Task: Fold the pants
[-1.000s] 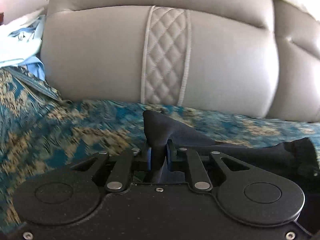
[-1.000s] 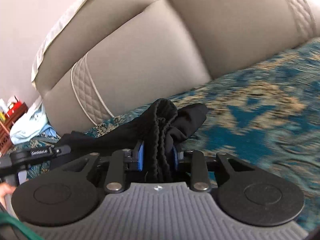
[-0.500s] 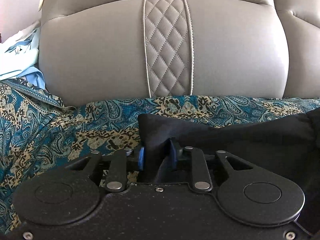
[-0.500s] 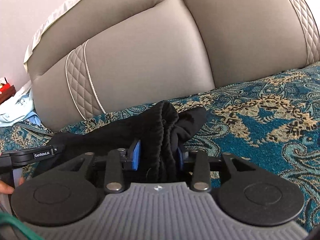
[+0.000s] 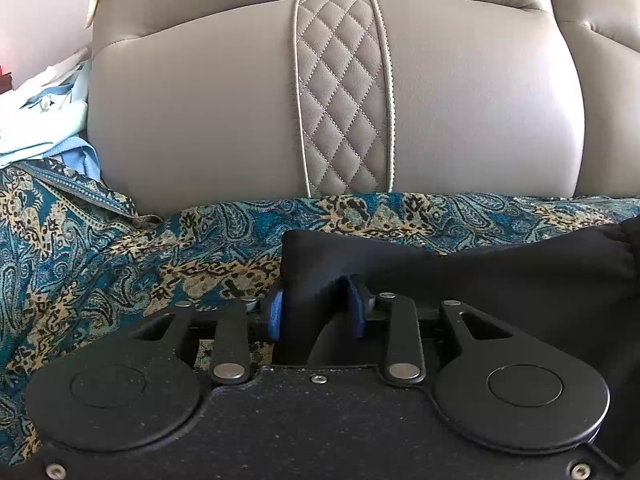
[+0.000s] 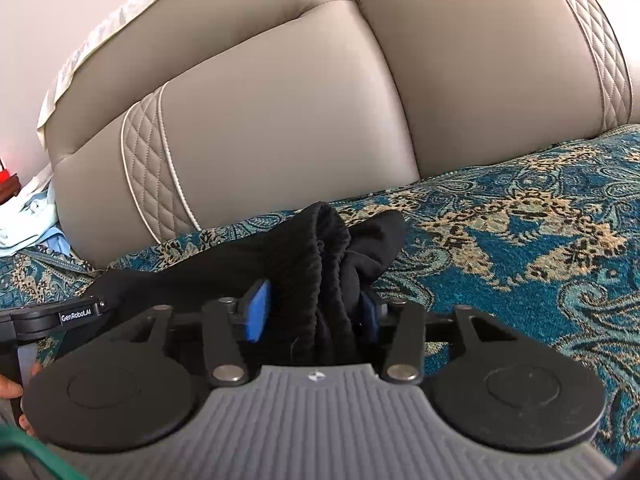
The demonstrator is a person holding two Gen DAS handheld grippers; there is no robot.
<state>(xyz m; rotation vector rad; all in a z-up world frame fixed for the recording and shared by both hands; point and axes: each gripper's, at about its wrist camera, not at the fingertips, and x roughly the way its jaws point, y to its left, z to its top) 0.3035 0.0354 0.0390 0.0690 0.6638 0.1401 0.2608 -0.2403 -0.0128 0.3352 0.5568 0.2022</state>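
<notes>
- Our left gripper (image 5: pixel 316 306) is clenched on a corner of the black pants (image 5: pixel 500 276).
- Our right gripper (image 6: pixel 310 312) grasps the bunched waistband.
- The pants lie on the patterned cover (image 6: pixel 520 240); at 12 o'clock stands the grey sofa back (image 5: pixel 224 120).

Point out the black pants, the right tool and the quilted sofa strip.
black pants (image 6: pixel 320 240): right wrist view, bunched waistband.
right tool (image 6: pixel 310 316): right wrist view, between fingertips.
quilted sofa strip (image 5: pixel 342 92): left wrist view, middle.

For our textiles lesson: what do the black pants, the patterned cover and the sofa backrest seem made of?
Black pants: matte knit, probably cotton-blend; ribbed gathered waistband.
Patterned cover: woven paisley fabric, perhaps chenille-like; nubby surface.
Sofa backrest: smooth leather or faux leather; soft sheen, stitched quilting.
</notes>
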